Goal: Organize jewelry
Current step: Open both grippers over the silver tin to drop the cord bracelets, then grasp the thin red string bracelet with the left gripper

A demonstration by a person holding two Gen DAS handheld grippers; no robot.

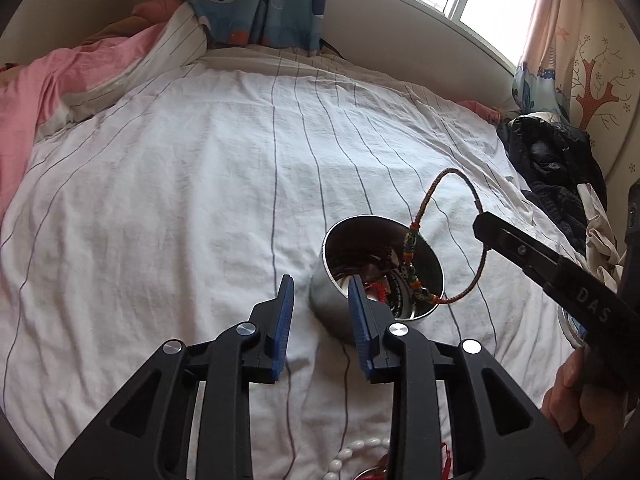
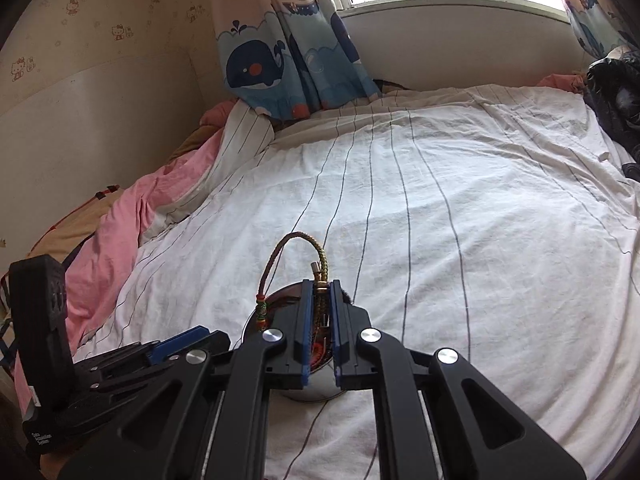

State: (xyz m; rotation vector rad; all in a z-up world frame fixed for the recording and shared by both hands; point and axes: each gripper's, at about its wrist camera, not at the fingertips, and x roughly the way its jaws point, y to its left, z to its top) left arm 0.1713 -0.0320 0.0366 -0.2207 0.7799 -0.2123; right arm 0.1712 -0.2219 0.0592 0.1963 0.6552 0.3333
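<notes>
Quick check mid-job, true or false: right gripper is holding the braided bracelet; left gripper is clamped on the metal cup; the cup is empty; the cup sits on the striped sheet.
1. The right gripper holds the braided bracelet: true.
2. The left gripper is clamped on the metal cup: false; its jaws stand open and pinch nothing.
3. The cup is empty: false; jewelry already lies inside.
4. The cup sits on the striped sheet: true.
</notes>
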